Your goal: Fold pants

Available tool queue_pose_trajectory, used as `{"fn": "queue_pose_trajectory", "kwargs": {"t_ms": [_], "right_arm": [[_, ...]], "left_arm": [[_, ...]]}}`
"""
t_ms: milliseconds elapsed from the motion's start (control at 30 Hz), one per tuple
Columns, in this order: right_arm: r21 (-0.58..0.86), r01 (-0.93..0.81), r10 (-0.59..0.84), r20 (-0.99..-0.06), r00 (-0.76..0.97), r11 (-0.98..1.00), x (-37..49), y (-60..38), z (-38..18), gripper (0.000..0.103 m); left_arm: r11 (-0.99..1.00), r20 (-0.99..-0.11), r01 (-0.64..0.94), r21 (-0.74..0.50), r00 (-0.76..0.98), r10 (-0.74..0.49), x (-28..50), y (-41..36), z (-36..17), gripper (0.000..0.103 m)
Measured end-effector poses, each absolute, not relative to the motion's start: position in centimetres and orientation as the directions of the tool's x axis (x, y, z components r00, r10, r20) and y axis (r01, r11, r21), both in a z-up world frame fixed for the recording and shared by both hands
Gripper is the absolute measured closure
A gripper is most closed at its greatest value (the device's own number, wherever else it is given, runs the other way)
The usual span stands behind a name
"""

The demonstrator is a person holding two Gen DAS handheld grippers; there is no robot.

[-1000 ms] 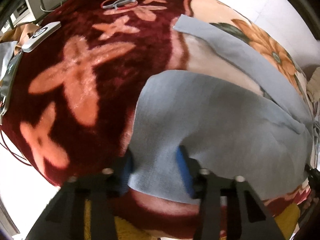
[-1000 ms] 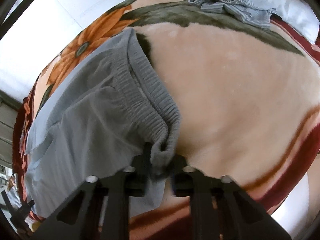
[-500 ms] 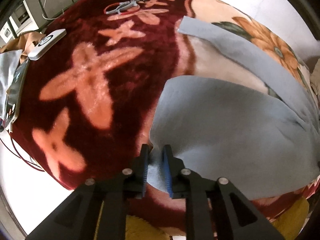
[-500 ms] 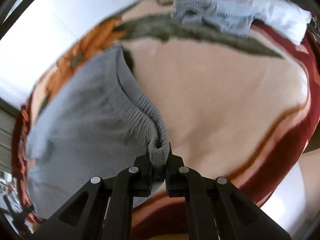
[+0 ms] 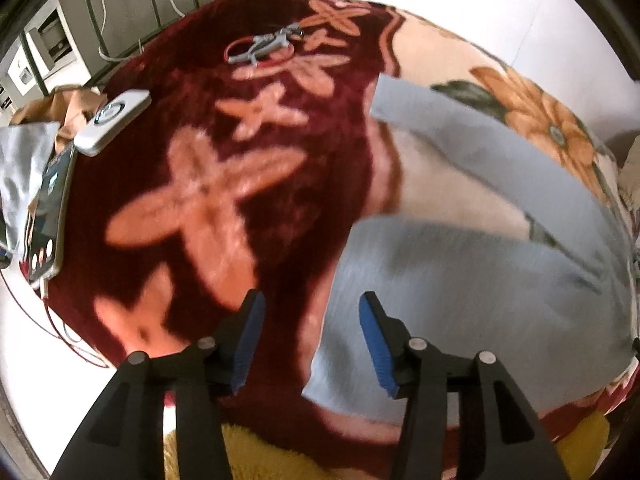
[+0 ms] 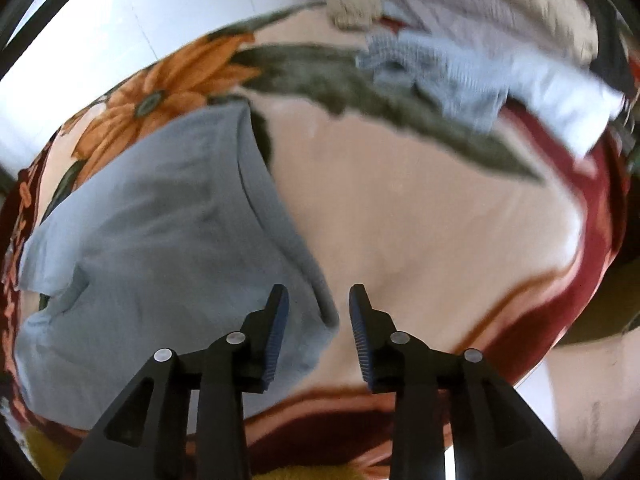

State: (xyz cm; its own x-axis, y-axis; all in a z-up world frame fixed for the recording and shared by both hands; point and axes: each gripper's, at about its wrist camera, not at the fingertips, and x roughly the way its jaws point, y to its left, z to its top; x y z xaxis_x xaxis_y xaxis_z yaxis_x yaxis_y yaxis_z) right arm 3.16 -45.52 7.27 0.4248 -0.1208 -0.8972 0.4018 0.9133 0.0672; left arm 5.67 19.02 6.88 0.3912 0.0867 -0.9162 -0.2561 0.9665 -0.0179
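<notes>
Light blue-grey pants [image 5: 472, 280] lie flat on a flowered blanket [image 5: 240, 152], legs spread apart toward the dark red end. My left gripper [image 5: 308, 316] is open above the near leg's hem corner and holds nothing. In the right wrist view the pants [image 6: 160, 248] lie at left, with the ribbed waistband [image 6: 276, 216] running down to the near corner. My right gripper [image 6: 318, 304] is open just above that waistband corner, empty.
A white remote [image 5: 114, 122], a phone [image 5: 46, 220] and red-grey scissors [image 5: 262, 46] lie on the blanket's red end. A pile of other clothes [image 6: 460, 68] sits at the far side. White floor [image 5: 24, 340] borders the bed edge.
Both grippers were shut on the pants half a second ago, left on the leg hem, right on the waistband. Both have opened and let go; the pants lie flat.
</notes>
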Motion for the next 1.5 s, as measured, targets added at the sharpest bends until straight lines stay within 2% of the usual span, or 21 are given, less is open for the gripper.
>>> {"fn": "queue_pose_trajectory", "kwargs": {"t_ms": [100,433,733,867,1100,1267,1500], "right_arm": [[0.056,0.386,-0.132,-0.887,0.443,0.921,4.6,-45.3,8.7,0.061],[0.079,0.299,-0.069,-0.888,0.455,0.951,12.1,-44.1,9.7,0.060],[0.097,0.241,-0.009,-0.914,0.405,0.966,20.0,-43.7,7.4,0.060],[0.126,0.233,0.033,-0.929,0.369,0.964,23.2,-43.7,6.3,0.054],[0.083,0.214,0.011,-0.949,0.314,0.973,27.5,-43.6,4.2,0.054],[0.108,0.194,0.043,-0.949,0.311,0.975,29.3,-43.5,3.3,0.054],[0.066,0.130,0.030,-0.965,0.260,0.989,31.3,-42.6,1.6,0.053]], "left_arm": [[0.970,-0.908,-0.242,-0.014,0.409,0.089,7.2,18.8,7.6,0.046],[0.980,-0.902,-0.197,-0.001,0.424,0.085,14.5,17.3,8.8,0.045],[0.980,-0.916,-0.192,-0.042,0.399,0.039,22.2,17.0,7.9,0.044],[0.986,-0.919,-0.165,-0.013,0.391,0.053,26.3,16.5,7.0,0.043],[0.985,-0.931,-0.161,0.067,0.345,0.120,32.5,16.3,4.6,0.041],[0.982,-0.936,-0.180,0.061,0.332,0.119,35.2,16.4,3.5,0.041],[0.973,-0.934,-0.222,0.068,0.329,0.141,37.4,17.0,2.3,0.030]]}}
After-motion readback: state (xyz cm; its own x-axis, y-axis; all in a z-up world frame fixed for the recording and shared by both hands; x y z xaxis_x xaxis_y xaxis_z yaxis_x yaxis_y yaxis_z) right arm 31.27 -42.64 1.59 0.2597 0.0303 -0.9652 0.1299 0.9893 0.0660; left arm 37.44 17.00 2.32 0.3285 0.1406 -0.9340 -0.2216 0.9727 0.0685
